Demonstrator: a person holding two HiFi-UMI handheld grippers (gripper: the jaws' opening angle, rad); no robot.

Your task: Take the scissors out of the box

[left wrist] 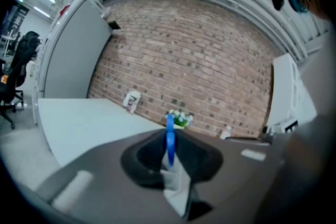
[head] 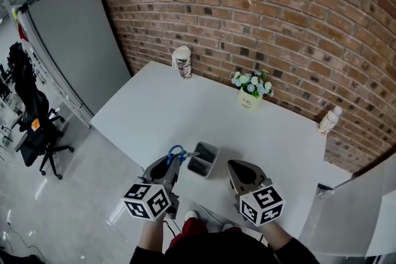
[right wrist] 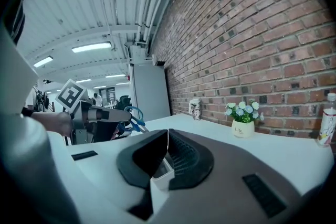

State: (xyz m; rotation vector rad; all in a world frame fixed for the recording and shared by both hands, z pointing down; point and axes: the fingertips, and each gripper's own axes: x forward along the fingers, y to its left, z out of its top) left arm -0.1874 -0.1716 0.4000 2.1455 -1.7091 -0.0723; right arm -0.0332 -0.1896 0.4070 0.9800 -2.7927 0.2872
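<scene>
In the head view my left gripper (head: 173, 165) is shut on the scissors (head: 177, 153), whose blue handle loop sticks up past the fingertips while the blades point right toward the small grey box (head: 204, 159). The box stands on the white table (head: 154, 114) between the two grippers. In the left gripper view the blue handle (left wrist: 169, 136) shows edge-on between that gripper's (left wrist: 169, 153) pads. My right gripper (head: 234, 167) hangs just right of the box. Its jaws (right wrist: 167, 140) meet at the tips, and a corner of the box (right wrist: 161, 174) shows below them.
A patterned cup (head: 182, 62), a pot of flowers (head: 250, 91) and a bottle (head: 329, 120) stand along the table's far side by the brick wall. A grey panel (head: 74, 40) and an office chair (head: 37, 127) are off to the left.
</scene>
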